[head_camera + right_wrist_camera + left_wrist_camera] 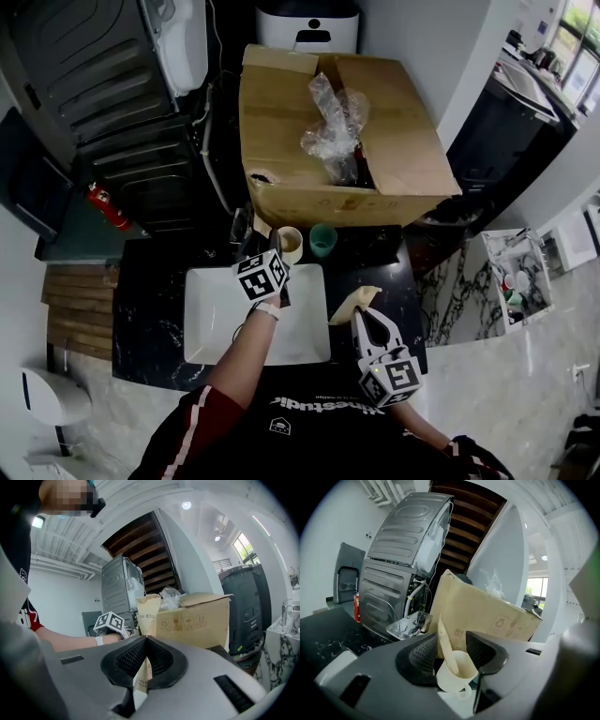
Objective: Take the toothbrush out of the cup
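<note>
1. Nearest the camera, a dark shirt with a red-and-white striped sleeve (202,417) is seen at the bottom of the head view, and both arms are stretched out over the surface.
2. At the far left, a red fire extinguisher (109,206) is seen lying beside a large grey ribbed appliance (103,66), with wooden slats (80,309) lower down.
3. A dark marbled surface (155,300) is shown, and a white rectangular tray (216,319) is set at its middle.
4. The left gripper (451,633) is held over the far edge of the tray. Its fingers are spread on either side of the toothbrush (446,643) and are not pressed on it.
5. The toothbrush is leaned inside the cream cup (456,676), which is stood on the surface between the tray and a cardboard box (281,122).
6. A green cup (322,240) is placed just beside the cream cup, to its right.
7. The box flaps are left open, and crumpled clear plastic (333,117) is seen on top.
8. The right gripper (146,637) is held near the right end of the tray, and its fingers are closed on a brown paper packet (149,607).
9. At the far right, a white rack (514,277) of small items is seen on a pale floor (525,394).
</note>
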### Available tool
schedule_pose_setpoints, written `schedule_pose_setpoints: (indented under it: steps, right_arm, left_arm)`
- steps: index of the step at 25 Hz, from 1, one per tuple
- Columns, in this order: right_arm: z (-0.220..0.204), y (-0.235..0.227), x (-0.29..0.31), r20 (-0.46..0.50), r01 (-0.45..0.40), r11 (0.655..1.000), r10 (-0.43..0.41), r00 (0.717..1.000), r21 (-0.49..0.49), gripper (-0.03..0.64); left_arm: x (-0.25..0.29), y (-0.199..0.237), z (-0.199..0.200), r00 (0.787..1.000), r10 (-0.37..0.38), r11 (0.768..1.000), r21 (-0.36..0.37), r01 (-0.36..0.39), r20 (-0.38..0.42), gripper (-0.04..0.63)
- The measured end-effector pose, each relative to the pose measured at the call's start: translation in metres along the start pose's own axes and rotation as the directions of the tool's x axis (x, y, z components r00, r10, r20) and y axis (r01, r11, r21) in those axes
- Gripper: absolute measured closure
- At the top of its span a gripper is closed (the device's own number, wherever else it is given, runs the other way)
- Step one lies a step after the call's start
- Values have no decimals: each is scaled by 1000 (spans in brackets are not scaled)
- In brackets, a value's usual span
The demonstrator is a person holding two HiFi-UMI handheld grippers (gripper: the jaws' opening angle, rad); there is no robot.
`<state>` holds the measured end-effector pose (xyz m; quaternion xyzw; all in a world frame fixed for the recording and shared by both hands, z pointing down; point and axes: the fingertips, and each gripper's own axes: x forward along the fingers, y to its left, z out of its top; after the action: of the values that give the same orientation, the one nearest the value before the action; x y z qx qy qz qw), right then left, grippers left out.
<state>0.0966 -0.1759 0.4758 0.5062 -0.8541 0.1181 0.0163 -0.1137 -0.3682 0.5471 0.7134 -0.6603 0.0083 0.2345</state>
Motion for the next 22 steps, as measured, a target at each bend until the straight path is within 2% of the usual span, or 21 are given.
schedule_pose_setpoints:
  steps: [6, 8, 10, 12, 22]
  right_arm:
    - [-2, -3, -4, -2, 1, 1000, -1, 1000, 6, 580]
    - [-2, -5, -4, -3, 2, 1000, -2, 1000, 11, 580]
    - [-4, -7, -5, -7, 4, 1000, -4, 1000, 15, 580]
    - [-5, -8, -5, -13, 5, 1000, -5, 1000, 21, 580]
    - [-4, -3, -1, -7, -9, 1000, 9, 1000, 16, 580]
  left_arm:
    - [19, -2, 7, 1000, 28, 1000, -10, -28, -4, 416]
    - [22, 1, 8, 999, 42, 999, -7, -42, -1, 455]
    - [22, 3, 9, 998, 58, 998, 10, -58, 8, 548]
    - [20, 2, 10, 998, 57, 998, 32, -57, 20, 570]
    - [7, -15, 23, 997, -6, 997, 75, 0, 77, 581]
